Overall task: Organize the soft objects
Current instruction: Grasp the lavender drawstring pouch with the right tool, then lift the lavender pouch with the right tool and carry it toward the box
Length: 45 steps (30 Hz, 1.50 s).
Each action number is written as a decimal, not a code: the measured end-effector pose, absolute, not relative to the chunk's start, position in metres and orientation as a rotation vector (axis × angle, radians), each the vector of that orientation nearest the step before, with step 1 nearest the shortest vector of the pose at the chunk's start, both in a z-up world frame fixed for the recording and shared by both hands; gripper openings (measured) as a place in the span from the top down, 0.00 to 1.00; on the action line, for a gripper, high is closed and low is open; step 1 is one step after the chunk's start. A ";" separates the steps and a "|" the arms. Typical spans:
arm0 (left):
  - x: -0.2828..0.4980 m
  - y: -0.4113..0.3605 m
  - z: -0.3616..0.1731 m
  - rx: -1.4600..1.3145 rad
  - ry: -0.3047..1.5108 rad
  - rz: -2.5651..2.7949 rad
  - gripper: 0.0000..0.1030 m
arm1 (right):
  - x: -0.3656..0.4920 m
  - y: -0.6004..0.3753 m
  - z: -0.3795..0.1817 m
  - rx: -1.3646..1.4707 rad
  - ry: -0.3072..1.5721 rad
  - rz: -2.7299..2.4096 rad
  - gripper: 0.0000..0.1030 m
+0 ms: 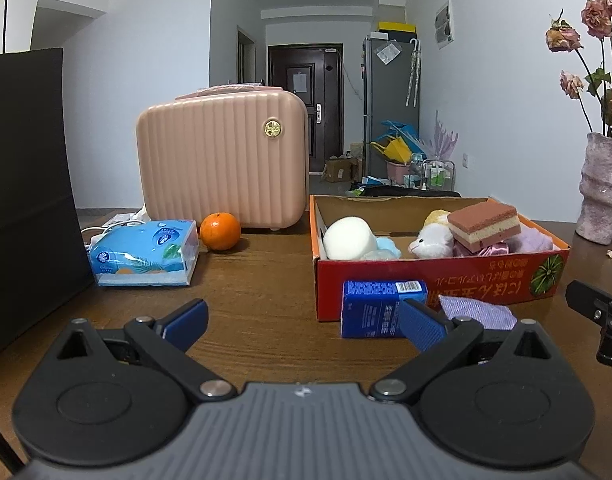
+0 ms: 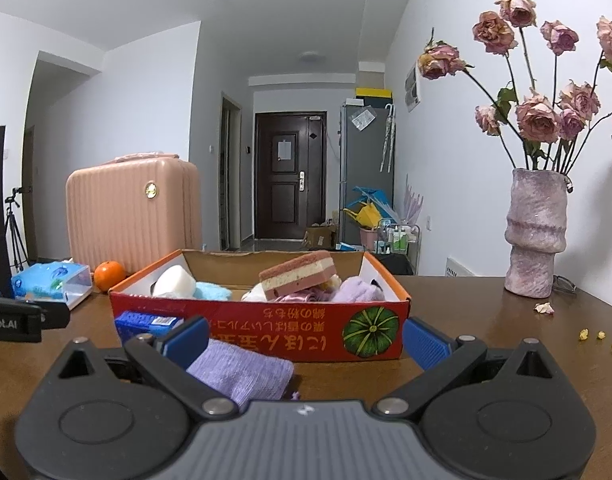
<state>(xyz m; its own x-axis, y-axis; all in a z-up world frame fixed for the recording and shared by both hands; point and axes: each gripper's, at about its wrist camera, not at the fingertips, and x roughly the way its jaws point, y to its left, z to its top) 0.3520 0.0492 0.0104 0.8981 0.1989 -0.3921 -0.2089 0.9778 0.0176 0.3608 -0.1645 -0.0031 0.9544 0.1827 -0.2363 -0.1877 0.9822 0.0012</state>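
Lilac cloth (image 2: 242, 372) lies before the red box (image 2: 266, 328), both grippers' jaws wide apart, holding nothing.

"obot.AI" on left claw (image 2: 14, 322) body; box (image 2: 266, 332) print upside down, unreadable.

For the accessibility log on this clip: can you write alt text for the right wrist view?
The open right gripper hovers low over a wooden table, a folded purple cloth by its left finger. Just ahead, a red cardboard box holds a layered sponge and plush items; a vase of dried roses stands right.
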 end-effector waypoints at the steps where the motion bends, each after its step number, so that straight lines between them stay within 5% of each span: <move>1: 0.352 0.050 0.010 -0.026 0.406 0.210 0.00 | 0.362 -0.164 -0.004 -0.026 0.245 0.189 0.00; 25: 0.363 0.053 0.001 -0.037 0.479 0.202 0.00 | 0.429 -0.122 -0.032 0.059 0.596 0.211 0.02; 34: 0.365 0.055 -0.002 -0.046 0.499 0.199 0.00 | 0.439 -0.119 -0.038 0.072 0.649 0.243 0.22; 39: 0.366 0.056 -0.002 -0.051 0.506 0.203 0.00 | 0.439 -0.119 -0.040 0.069 0.666 0.243 0.51; 45: 0.366 0.056 -0.002 -0.053 0.509 0.198 0.00 | 0.436 -0.123 -0.040 0.074 0.657 0.231 0.69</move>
<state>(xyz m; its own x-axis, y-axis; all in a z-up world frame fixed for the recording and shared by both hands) 0.3664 0.0559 -0.0021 0.8545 0.1747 -0.4892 -0.2010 0.9796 -0.0013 0.4363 -0.1227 -0.0397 0.7673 0.2364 -0.5961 -0.1896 0.9716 0.1412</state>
